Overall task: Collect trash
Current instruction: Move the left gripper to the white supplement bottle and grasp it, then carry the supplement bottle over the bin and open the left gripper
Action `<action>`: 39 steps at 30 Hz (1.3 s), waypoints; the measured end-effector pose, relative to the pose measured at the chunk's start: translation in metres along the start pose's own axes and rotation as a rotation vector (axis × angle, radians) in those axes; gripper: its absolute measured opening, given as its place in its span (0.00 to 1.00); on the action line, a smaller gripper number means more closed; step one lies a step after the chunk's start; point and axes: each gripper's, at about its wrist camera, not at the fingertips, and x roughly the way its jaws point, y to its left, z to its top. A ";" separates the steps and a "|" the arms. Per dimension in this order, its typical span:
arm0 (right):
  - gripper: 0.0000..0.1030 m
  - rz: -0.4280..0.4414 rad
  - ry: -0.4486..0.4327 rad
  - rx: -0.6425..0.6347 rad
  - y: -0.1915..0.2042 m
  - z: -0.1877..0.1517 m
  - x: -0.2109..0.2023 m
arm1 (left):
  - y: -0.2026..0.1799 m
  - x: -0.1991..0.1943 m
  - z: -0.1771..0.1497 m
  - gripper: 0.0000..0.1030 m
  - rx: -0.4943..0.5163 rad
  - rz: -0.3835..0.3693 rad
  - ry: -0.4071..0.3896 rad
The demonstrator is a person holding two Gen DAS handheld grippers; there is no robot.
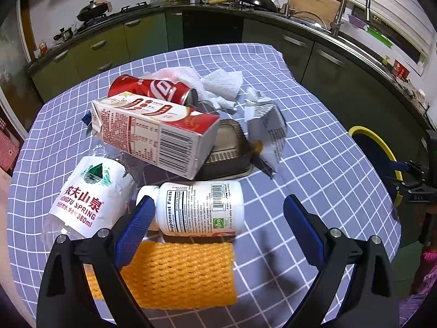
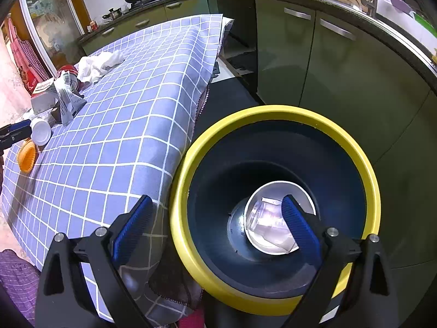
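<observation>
A pile of trash lies on the checked tablecloth (image 1: pixel 314 164). My left gripper (image 1: pixel 218 213) is open, with a white supplement bottle (image 1: pixel 199 207) lying on its side between the fingers, apart from both pads. An orange foam net (image 1: pixel 177 270) lies below it. Left is a crushed water bottle (image 1: pixel 90 194); behind are a milk carton (image 1: pixel 158 134), a red can (image 1: pixel 153 88), tissues (image 1: pixel 218 84), a foil tray (image 1: pixel 229 147) and a torn silver packet (image 1: pixel 267 128). My right gripper (image 2: pixel 218 216) hangs open over the yellow-rimmed bin (image 2: pixel 188 164), which holds a white bowl (image 2: pixel 273 191) with clear plastic inside.
The bin (image 1: pixel 382 147) stands off the table's right edge, close to the green cabinets (image 2: pixel 341 76). A counter with sink, faucet (image 1: pixel 352 5) and pans curves behind the table. A purple checked sleeve (image 2: pixel 16 278) shows at the lower left of the right wrist view.
</observation>
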 end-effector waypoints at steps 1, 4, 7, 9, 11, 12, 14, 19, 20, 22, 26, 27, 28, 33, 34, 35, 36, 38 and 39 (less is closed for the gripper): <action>0.88 0.001 0.000 0.001 0.000 0.000 0.000 | 0.002 0.000 0.000 0.91 -0.005 0.006 -0.002; 0.88 0.000 0.000 0.004 -0.002 -0.001 0.000 | 0.003 0.002 0.001 0.91 0.013 0.038 -0.012; 0.88 0.000 0.001 0.009 -0.004 -0.002 0.000 | -0.001 -0.003 0.000 0.91 0.045 0.056 -0.049; 0.88 0.005 0.002 0.010 -0.005 -0.002 0.001 | -0.006 -0.005 0.001 0.92 0.083 0.071 -0.060; 0.88 0.007 0.004 0.010 -0.005 -0.002 0.003 | -0.007 -0.002 0.002 0.92 0.100 0.081 -0.052; 0.88 0.007 0.003 0.010 -0.004 -0.002 0.004 | -0.005 0.000 0.003 0.92 0.098 0.079 -0.043; 0.88 0.012 0.003 0.012 -0.004 -0.001 0.005 | -0.003 0.004 0.005 0.92 0.102 0.073 -0.032; 0.88 0.013 0.005 0.012 -0.004 -0.001 0.006 | 0.002 0.018 0.006 0.93 0.131 0.045 0.027; 0.88 0.011 0.006 0.012 -0.005 0.000 0.006 | 0.003 0.021 0.005 0.94 0.133 0.038 0.042; 0.88 0.012 0.006 0.014 -0.005 0.000 0.006 | 0.006 0.027 0.005 0.94 0.127 0.016 0.069; 0.88 0.013 0.006 0.017 -0.006 0.000 0.007 | 0.011 0.039 0.003 0.89 0.101 -0.013 0.106; 0.88 0.013 0.007 0.016 -0.005 0.000 0.006 | 0.011 0.041 0.002 0.82 0.102 -0.004 0.107; 0.88 0.013 0.007 0.016 -0.005 0.000 0.006 | 0.011 0.041 0.002 0.81 0.101 -0.002 0.107; 0.88 0.012 0.006 0.012 -0.003 0.001 0.004 | 0.006 0.035 -0.001 0.81 0.108 -0.005 0.088; 0.88 0.013 0.005 0.011 -0.003 0.000 0.004 | 0.004 0.033 -0.001 0.81 0.114 -0.007 0.083; 0.88 0.013 0.003 0.009 -0.002 0.001 0.003 | -0.001 0.029 -0.001 0.81 0.121 -0.010 0.079; 0.88 0.014 0.001 0.007 -0.001 0.001 0.002 | -0.005 0.024 -0.001 0.81 0.130 -0.018 0.072; 0.88 0.015 -0.004 0.004 0.000 0.001 -0.001 | -0.012 0.016 -0.001 0.81 0.139 -0.030 0.063; 0.88 0.014 -0.007 0.002 0.000 0.000 -0.003 | -0.017 0.010 -0.001 0.81 0.146 -0.042 0.054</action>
